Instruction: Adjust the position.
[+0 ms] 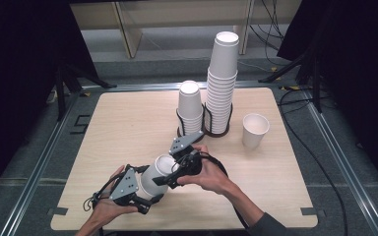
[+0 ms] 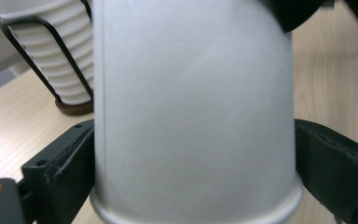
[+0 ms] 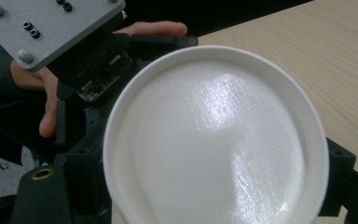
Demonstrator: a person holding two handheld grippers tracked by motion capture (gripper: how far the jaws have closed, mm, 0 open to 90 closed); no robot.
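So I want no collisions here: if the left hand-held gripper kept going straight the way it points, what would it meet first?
Apart from the paper cup between its jaws, the left hand-held gripper would probably meet the right hand-held gripper at the cup's rim first; the cup stacks stand farther on. Depth is uncertain.

No legible text, label, brand, number or sign anywhere: paper cups plain white, table bare wood, gripper plates unmarked grey.
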